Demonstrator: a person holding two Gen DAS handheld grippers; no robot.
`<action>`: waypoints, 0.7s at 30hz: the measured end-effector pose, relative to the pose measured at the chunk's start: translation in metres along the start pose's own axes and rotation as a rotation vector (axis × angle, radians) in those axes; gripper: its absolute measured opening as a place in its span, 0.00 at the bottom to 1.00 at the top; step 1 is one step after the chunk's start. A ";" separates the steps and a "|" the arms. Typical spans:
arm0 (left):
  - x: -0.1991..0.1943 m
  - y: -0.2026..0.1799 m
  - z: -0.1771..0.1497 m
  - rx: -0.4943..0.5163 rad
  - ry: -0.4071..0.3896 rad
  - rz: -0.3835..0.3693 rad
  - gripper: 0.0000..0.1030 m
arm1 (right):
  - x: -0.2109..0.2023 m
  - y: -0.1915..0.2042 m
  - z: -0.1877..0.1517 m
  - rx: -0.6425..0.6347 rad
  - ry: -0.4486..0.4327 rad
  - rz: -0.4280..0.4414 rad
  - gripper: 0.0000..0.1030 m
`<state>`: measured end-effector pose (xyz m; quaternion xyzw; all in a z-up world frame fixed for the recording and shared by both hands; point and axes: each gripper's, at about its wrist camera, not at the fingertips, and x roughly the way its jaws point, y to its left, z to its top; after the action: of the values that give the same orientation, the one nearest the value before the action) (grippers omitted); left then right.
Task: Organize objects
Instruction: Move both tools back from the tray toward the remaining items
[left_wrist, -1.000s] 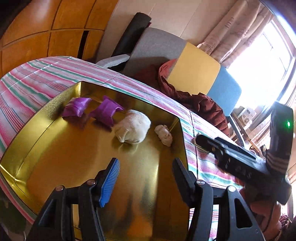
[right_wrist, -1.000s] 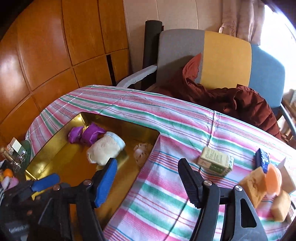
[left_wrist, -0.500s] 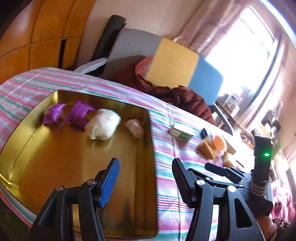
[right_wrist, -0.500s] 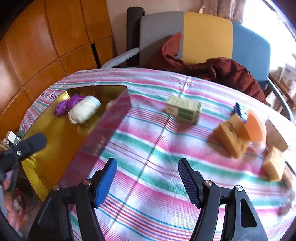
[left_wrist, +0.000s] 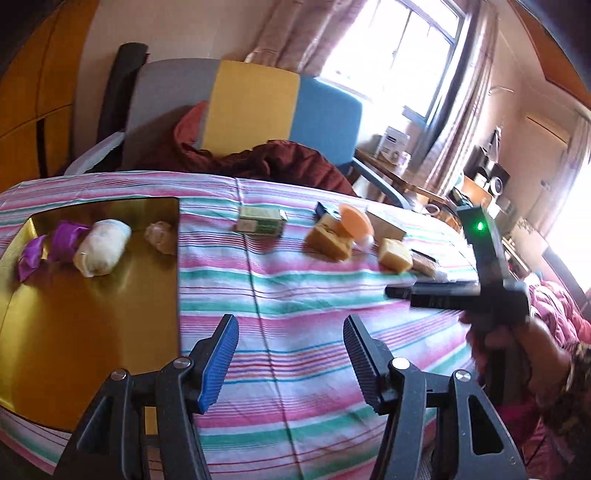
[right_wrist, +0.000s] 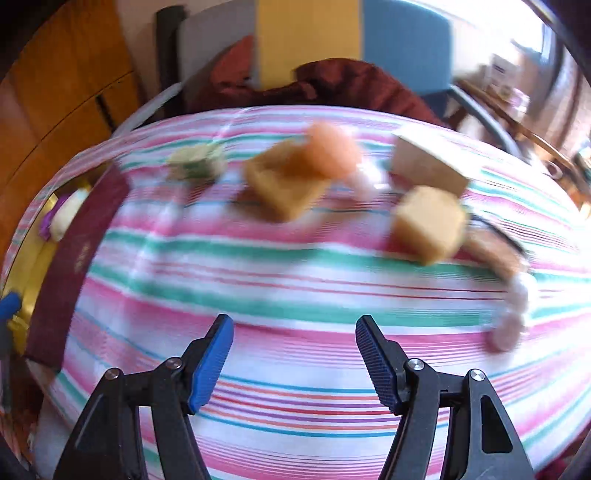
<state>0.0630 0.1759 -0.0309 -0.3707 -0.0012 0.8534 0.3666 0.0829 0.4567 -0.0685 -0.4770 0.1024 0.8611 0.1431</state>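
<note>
both tongs spread wide, holding nothing, over the striped tabletop

left tongs view, sharp: gold tray holding a white bundle, green box beyond. right tongs view, blurred: tan blocks nearer, tray edge-on.

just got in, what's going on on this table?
A person with two handheld grippers is sorting small items into a gold tray. The left gripper and the right gripper are both open and empty, above the striped tablecloth. The tray holds a purple wrapped piece, a white roll and a small pale lump. On the cloth are a green box, tan blocks and an orange disc. The right view is motion-blurred.
</note>
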 end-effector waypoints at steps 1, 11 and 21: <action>0.001 -0.004 -0.001 0.007 0.003 -0.005 0.58 | -0.004 -0.016 0.003 0.032 -0.011 -0.028 0.68; 0.008 -0.024 -0.015 0.057 0.058 -0.037 0.58 | -0.002 -0.145 0.017 0.315 -0.005 -0.148 0.75; 0.023 -0.034 -0.016 0.070 0.108 -0.030 0.58 | 0.033 -0.169 0.008 0.395 0.097 -0.055 0.49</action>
<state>0.0840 0.2112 -0.0477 -0.4033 0.0427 0.8260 0.3915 0.1179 0.6223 -0.0991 -0.4830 0.2633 0.7961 0.2522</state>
